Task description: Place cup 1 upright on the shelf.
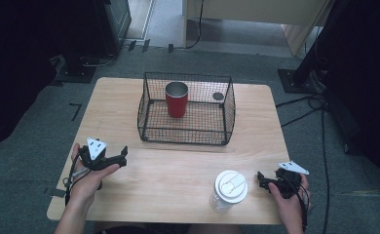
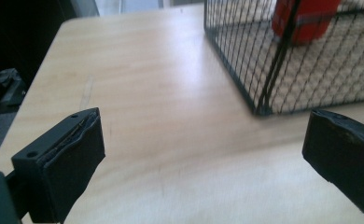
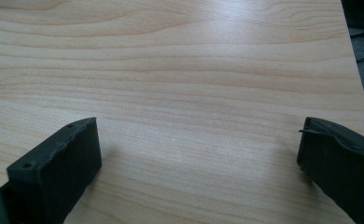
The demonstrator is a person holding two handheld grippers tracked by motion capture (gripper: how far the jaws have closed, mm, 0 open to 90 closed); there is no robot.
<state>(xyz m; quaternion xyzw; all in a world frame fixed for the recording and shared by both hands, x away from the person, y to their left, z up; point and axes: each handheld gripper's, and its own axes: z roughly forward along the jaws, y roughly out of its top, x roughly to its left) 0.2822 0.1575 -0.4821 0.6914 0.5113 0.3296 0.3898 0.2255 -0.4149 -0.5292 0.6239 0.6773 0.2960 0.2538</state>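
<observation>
Left hand-held gripper (image 1: 121, 157) and right hand-held gripper (image 1: 261, 181) both released; lidded cup (image 1: 230, 189) beside the right

Black left gripper (image 1: 122, 157) and right gripper (image 1: 261, 180), grey three-cornered plates, trailing cables.

From above our side we look forward and down on the whole wooden table (image 1: 178, 165). Our left gripper view sits low and close to the tabletop, facing the wire basket's (image 2: 264, 93) near corner, which the high view shares. Our right gripper view looks closely down across bare tabletop toward the table's edge.
</observation>
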